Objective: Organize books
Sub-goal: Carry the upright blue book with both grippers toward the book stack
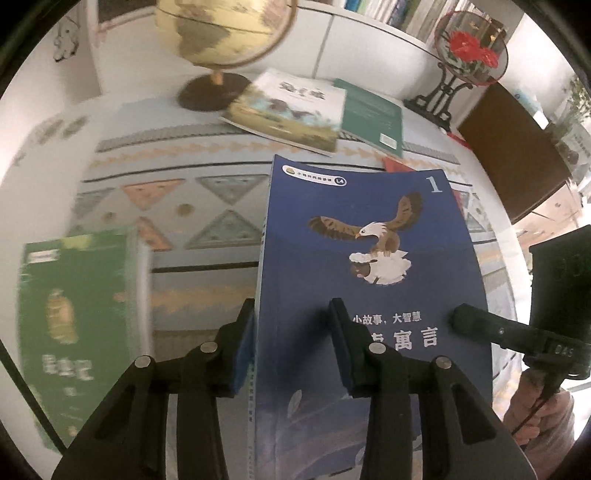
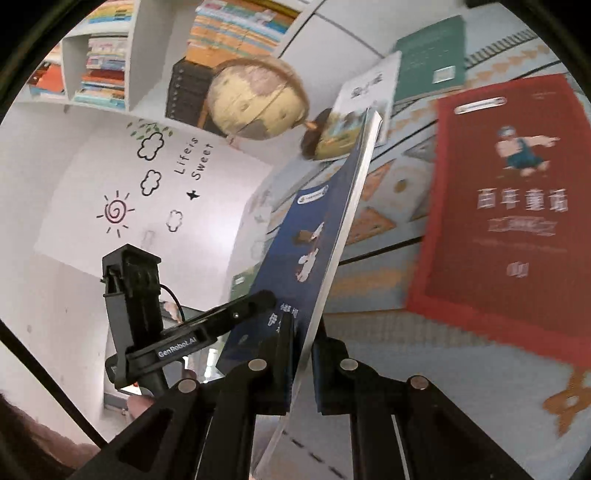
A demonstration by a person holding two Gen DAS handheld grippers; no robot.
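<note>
A blue book with an eagle on its cover is held up off the patterned table. My left gripper has one finger at the book's spine edge and the other on its cover, so it looks shut on the book. My right gripper straddles the book's page edge, with its fingers close on either side. In the left wrist view the right gripper shows at the book's right edge. A red book, a green book, a white picture book and a teal book lie on the table.
A globe stands at the back of the table, beside the white picture book. A round red-flower ornament on a dark stand is at the back right. A dark cabinet is at the right. Wall shelves with books hang behind.
</note>
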